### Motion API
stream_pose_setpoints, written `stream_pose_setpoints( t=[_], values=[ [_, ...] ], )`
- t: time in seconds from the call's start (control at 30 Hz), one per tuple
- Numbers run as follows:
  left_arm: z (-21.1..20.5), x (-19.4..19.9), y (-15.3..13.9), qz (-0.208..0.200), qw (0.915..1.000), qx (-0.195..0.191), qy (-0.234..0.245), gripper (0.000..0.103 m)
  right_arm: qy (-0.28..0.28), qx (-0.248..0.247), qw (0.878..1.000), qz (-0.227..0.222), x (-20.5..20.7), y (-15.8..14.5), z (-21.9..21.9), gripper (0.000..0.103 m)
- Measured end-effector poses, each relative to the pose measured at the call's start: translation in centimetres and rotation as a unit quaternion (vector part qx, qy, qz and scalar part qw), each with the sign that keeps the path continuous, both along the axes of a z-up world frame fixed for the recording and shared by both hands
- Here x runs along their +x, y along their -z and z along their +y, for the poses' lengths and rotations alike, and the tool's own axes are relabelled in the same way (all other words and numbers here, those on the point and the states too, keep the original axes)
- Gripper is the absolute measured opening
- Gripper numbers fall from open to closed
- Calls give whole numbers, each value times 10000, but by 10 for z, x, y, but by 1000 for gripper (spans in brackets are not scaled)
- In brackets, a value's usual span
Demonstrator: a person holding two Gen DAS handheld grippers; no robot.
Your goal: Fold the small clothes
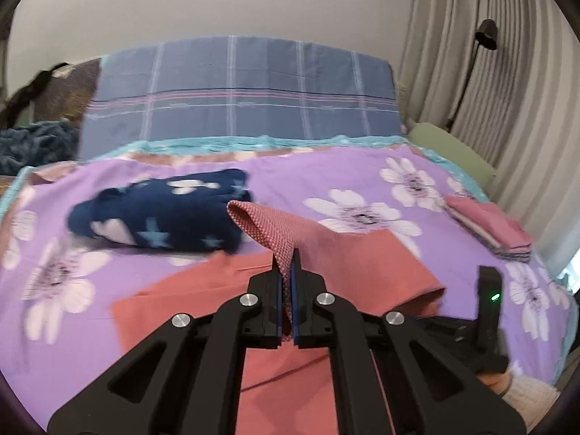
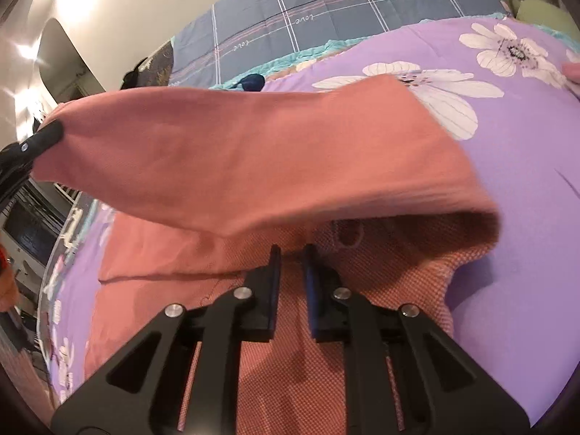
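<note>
A salmon-pink garment (image 1: 348,264) lies on the purple flowered bedspread (image 1: 362,177). My left gripper (image 1: 291,257) is shut on a lifted edge of it, whose dotted inner side shows. In the right wrist view the lifted pink flap (image 2: 235,159) hangs across the frame, held at the far left by the left gripper's fingertips (image 2: 47,137). My right gripper (image 2: 291,253) stands a little apart over the garment's dotted inner side (image 2: 380,272), with a narrow gap between its jaws; whether cloth is pinched there is unclear. The right gripper also shows in the left wrist view (image 1: 487,301).
A folded navy star-print garment (image 1: 163,214) lies at the back left of the bed. A stack of folded pink clothes (image 1: 489,228) sits at the right edge. A blue plaid headboard cover (image 1: 239,87) is behind; curtains (image 1: 507,72) and a black lamp (image 1: 485,32) stand right.
</note>
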State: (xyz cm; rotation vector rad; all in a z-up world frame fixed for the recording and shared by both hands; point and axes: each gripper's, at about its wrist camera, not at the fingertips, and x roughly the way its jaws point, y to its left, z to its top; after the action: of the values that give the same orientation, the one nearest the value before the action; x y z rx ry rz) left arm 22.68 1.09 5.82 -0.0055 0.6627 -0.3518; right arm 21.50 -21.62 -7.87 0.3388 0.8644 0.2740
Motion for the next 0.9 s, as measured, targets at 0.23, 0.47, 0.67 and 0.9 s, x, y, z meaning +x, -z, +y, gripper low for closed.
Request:
stream_pose_setpoints(
  t=[0.23, 0.47, 0.67, 0.9],
  values=[
    [66, 0, 48, 612, 9953, 251, -712, 3, -16, -96, 9999, 50, 0, 2, 2, 13],
    [107, 8, 101, 1067, 9861, 349, -1224, 3, -72, -216, 9997, 72, -5, 4, 2, 13],
    [112, 2, 118, 1203, 9833, 488, -1272, 13, -279, -350, 9989, 111, -13, -1, 3, 25],
    [96, -11, 96, 818, 9937, 104, -757, 23, -842, -456, 9952, -205, -38, -36, 4, 18]
  ],
)
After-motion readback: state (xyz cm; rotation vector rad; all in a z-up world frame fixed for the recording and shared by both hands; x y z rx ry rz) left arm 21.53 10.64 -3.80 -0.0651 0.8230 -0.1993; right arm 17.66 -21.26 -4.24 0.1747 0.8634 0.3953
